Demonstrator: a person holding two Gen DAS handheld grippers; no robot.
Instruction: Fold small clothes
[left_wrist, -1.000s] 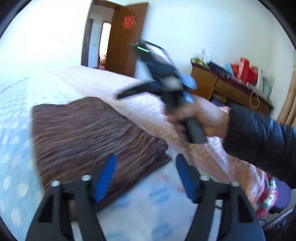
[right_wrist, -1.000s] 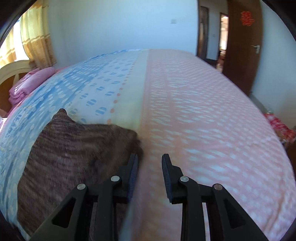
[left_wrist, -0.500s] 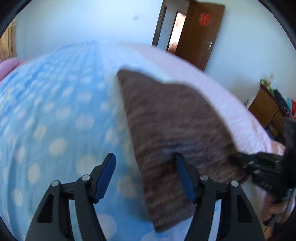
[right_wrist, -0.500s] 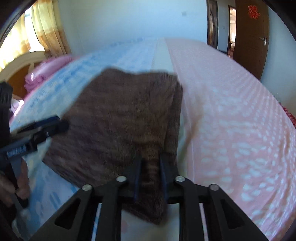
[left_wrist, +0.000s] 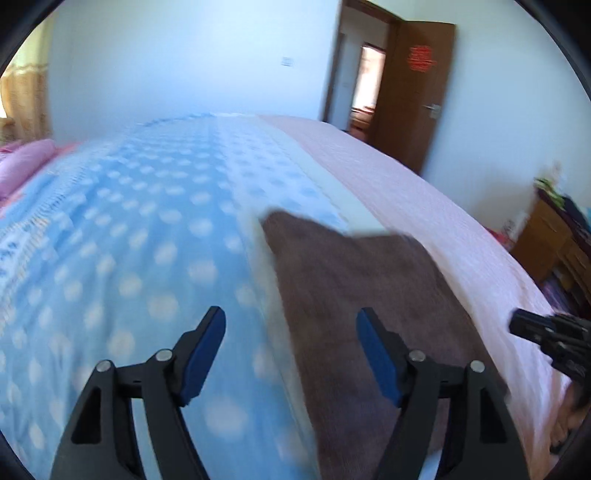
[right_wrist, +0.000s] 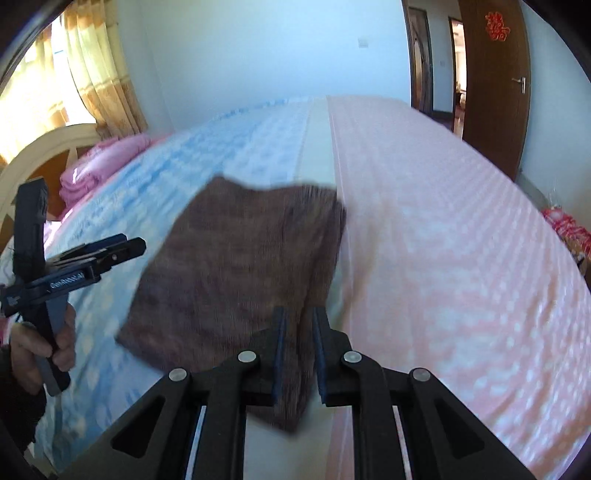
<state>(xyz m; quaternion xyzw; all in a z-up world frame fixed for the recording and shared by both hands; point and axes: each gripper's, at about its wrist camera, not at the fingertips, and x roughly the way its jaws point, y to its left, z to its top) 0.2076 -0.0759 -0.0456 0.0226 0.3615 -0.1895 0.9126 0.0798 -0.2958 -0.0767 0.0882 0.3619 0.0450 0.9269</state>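
Note:
A folded brown knitted cloth (left_wrist: 362, 288) lies on the bed where the blue dotted sheet meets the pink one. My right gripper (right_wrist: 298, 321) is shut on the near right edge of the cloth (right_wrist: 240, 258), with a fold of it pinched between the blue pads. My left gripper (left_wrist: 290, 332) is open and its jaws are opening. It hovers over the cloth's left edge without pressing on it, its right finger (left_wrist: 373, 350) above the fabric. The left gripper (right_wrist: 133, 243) also shows at the left of the right wrist view, held by a hand (right_wrist: 55, 343). The right gripper's tip (left_wrist: 517, 325) pokes in at the right of the left wrist view.
The bed carries a blue dotted sheet (left_wrist: 129, 258) and a pink sheet (right_wrist: 461, 240). Pink folded bedding (right_wrist: 99, 166) lies by the wooden headboard (right_wrist: 40, 151). A brown door (left_wrist: 410, 92) stands open beyond the bed. A wooden cabinet (left_wrist: 543, 240) stands to the right.
My right gripper went from open beside the cloth to shut on its edge. The left gripper swung from facing the right hand to looking along the bed, over the cloth's left edge.

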